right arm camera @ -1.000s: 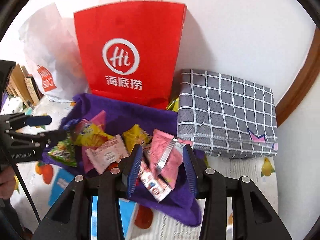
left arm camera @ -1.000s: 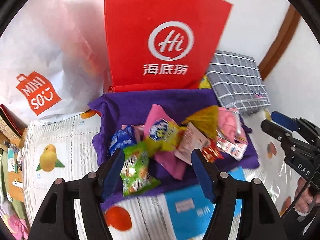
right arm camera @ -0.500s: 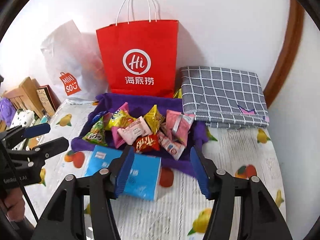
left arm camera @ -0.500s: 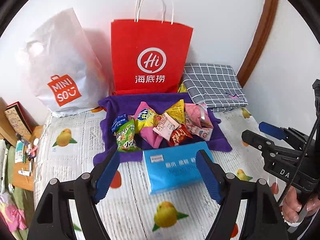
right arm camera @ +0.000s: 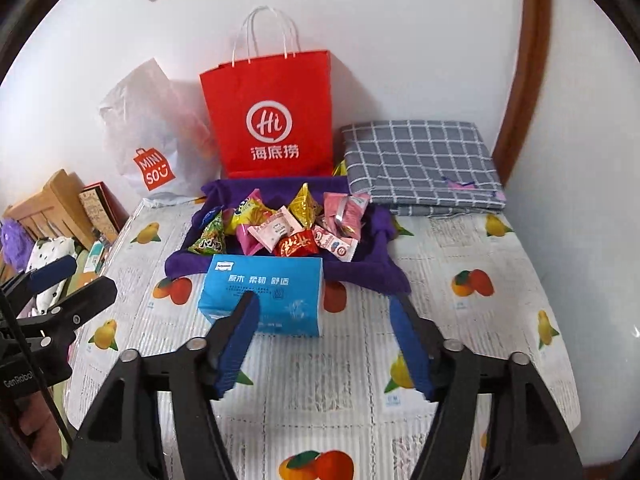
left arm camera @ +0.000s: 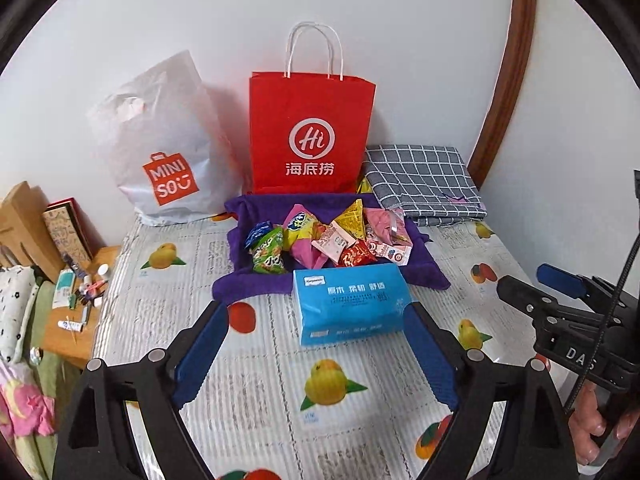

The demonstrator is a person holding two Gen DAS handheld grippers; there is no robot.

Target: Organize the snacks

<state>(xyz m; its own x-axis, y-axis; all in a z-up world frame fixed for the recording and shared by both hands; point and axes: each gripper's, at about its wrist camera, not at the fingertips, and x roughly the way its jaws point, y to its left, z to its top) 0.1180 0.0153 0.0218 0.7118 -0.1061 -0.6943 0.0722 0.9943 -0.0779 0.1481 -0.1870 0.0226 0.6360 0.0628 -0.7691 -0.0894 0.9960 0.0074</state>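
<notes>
Several snack packets (left arm camera: 320,240) lie heaped in a purple cloth tray (left arm camera: 424,272) on the fruit-print table (left arm camera: 248,384), touching a blue tissue pack (left arm camera: 348,300) in front. Behind stand a red paper bag (left arm camera: 312,132) and white plastic bag (left arm camera: 160,148), contents hidden. Left gripper (left arm camera: 316,356) and right gripper (right arm camera: 324,336): jaws opening, wide apart, holding nothing.

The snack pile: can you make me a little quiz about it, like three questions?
1. True or false: the snack pile lies on a purple cloth.
2. Which stands right behind the cloth? A) red paper bag B) white plastic bag C) checked grey cloth
3. Fill in: the blue tissue pack lies in ____ of the snacks, nearer the cameras.

Key: 1 true. 2 A. 3 front.
</notes>
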